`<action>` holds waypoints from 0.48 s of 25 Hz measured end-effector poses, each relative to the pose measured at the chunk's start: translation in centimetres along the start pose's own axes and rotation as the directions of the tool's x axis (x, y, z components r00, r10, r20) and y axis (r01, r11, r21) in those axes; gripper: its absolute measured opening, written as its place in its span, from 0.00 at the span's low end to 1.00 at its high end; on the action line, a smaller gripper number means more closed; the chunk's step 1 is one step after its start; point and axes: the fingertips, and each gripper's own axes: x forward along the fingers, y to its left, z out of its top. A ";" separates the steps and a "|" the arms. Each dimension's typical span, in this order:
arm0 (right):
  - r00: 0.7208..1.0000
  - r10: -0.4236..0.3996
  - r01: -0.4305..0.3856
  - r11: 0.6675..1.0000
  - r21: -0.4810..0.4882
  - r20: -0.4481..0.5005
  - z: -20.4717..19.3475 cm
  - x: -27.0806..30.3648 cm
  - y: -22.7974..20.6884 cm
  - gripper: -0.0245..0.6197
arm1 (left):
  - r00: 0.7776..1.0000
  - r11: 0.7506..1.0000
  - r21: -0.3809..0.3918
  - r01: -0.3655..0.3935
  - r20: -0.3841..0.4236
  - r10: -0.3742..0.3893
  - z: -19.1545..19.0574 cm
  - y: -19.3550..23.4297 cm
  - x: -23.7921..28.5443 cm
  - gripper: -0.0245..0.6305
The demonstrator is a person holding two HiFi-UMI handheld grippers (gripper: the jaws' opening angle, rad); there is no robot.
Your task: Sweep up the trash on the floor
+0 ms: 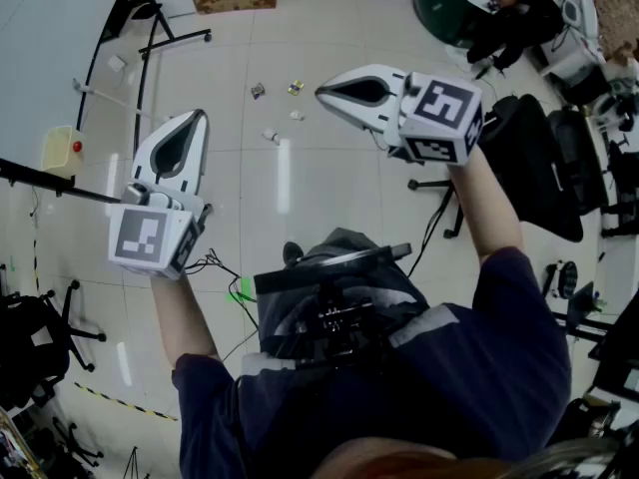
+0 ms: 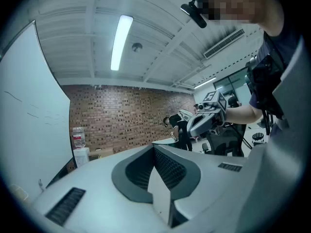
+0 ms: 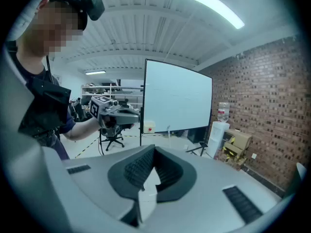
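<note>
**A:** What's the room like?

**B:** Glossy white tiled floor [image 1: 339,183]. There's a red-brown brick wall [image 2: 121,115] at the far end, w/ a big white whiteboard [image 3: 177,98] on a stand nr it. Black office chairs [image 1: 539,158] sit off to the person's right.

**A:** And the person?

**B:** Standing, dark blue sleeves, both arms out front, one tool per hand. The left white-and-grey hand-held gripper [image 1: 198,118] has its jaws pressed together w/ nothing btwn them. The right white-and-grey hand-held gripper [image 1: 321,92] is the same: jaws pinched together and empty.

**A:** Where's the trash?

**B:** Small pale scraps of trash [image 1: 296,87] lie scattered on the tiles ahead of the person. From the head view they show btwn the two tips, well apart from both. Approx four bits. Too small to tell what they are.
</note>
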 end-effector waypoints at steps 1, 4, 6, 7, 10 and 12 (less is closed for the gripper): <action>1.000 0.015 -0.015 1.000 0.003 0.008 0.2 0.5 -0.1 0.06 | 1.000 1.000 0.011 0.003 -0.019 -0.003 -0.3 0.3 0.2 0.04; 0.998 0.055 -0.056 0.998 0.024 0.022 0.4 1.7 -0.8 0.06 | 0.998 0.999 0.038 0.014 -0.057 -0.012 -0.6 0.9 1.0 0.04; 0.997 0.077 -0.077 0.996 0.035 0.008 0.0 2.3 -1.5 0.06 | 0.998 0.999 0.042 0.019 -0.064 -0.016 -0.6 1.2 1.6 0.04; 0.996 0.088 -0.088 0.996 0.033 -0.002 -0.3 2.7 -1.9 0.06 | 0.998 0.999 0.041 0.017 -0.068 -0.014 -0.6 1.4 1.9 0.04; 0.990 0.136 -0.136 0.991 0.010 -0.029 -1.2 4.1 -3.9 0.06 | 0.995 0.998 0.056 -0.010 -0.097 0.015 -0.8 2.7 3.2 0.04; 0.984 0.174 -0.174 0.985 0.010 -0.037 -1.8 5.0 -6.1 0.06 | 0.992 0.997 0.070 -0.031 -0.122 0.039 -1.2 3.8 5.0 0.04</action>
